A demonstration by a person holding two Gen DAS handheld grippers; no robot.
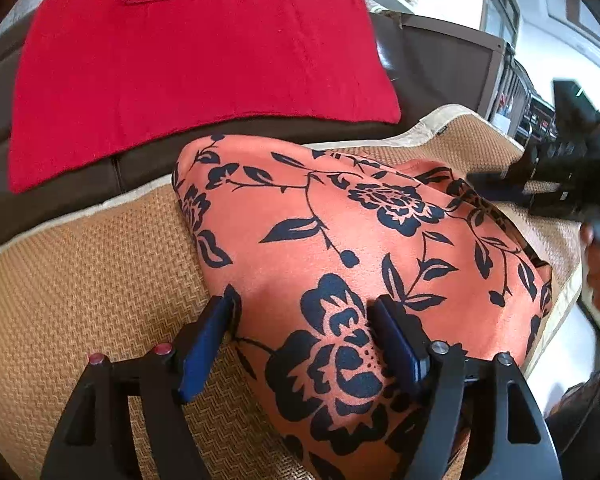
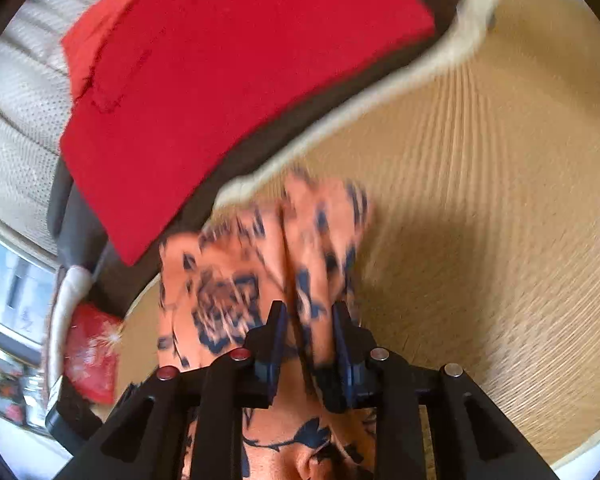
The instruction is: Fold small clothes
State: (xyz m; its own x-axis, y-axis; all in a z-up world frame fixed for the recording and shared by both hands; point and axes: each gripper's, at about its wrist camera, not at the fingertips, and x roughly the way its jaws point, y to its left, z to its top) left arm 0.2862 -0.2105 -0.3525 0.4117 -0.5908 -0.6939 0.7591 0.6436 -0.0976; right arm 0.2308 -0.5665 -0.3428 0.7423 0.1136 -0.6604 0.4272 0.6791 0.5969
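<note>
Orange floral garment (image 1: 340, 240) lies on the woven mat (image 1: 80, 280), bunched and humped rather than flat; no clean fold line visible yet. Red garment (image 1: 180, 80) lies spread flat on the dark sofa surface (image 1: 428, 64) beyond the mat, apparently squared off, so I judge it either already folded or waiting its turn; cannot tell which. Left gripper (image 1: 304, 320): fingers set wide, straddling a rise of the orange cloth without pinching it. Right gripper (image 2: 309, 330): fingers drawn narrow with a gathered ridge of the floral fabric between them, so it appears to be gripping that fold of cloth. Judgement: the orange piece is at an early stage, one part taken up, flattening and folding all left to do. View differences: the left wrist camera shows the garment's whole near side, the mat's pale border and the right gripper's dark body at far right, blurred. The right wrist camera is motion-blurred, but alone shows the pinched ridge, a cream cushion (image 2: 16, 120) at left and a small red patterned item (image 2: 92, 352) at the mat's edge.
</note>
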